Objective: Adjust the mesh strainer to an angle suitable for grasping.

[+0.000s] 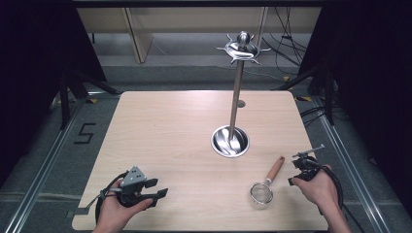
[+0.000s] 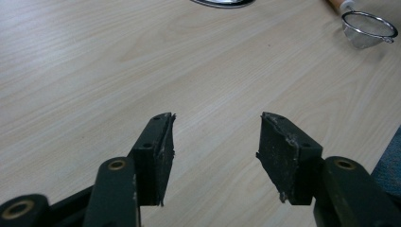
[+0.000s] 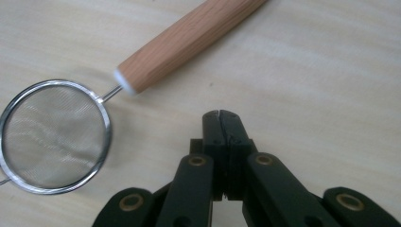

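A small wire-mesh strainer (image 1: 263,192) with a wooden handle (image 1: 275,170) lies on the light wood table (image 1: 175,126), near its front right corner, handle angled away toward the far right. The person's right claw (image 1: 293,182) sits just to the right of the strainer; the right gripper view shows its two black jaws pressed together with nothing between them, tips poised close above the table, just beside the handle's white-capped end (image 3: 124,80) and apart from the mesh bowl (image 3: 54,135). That close view also brings out the fine weave of the mesh and the thin wire joining rim to handle, details too small to make out from above.

At the front left, the left claw (image 1: 160,188) is held low over bare wood; the left gripper view shows its worn pads (image 2: 283,156) spread wide and empty, with the strainer (image 2: 369,29) well off.

The high view alone takes in the tall metal stand (image 1: 236,92), rising from a round steel base (image 1: 230,141) and topped with hooked arms (image 1: 243,48).
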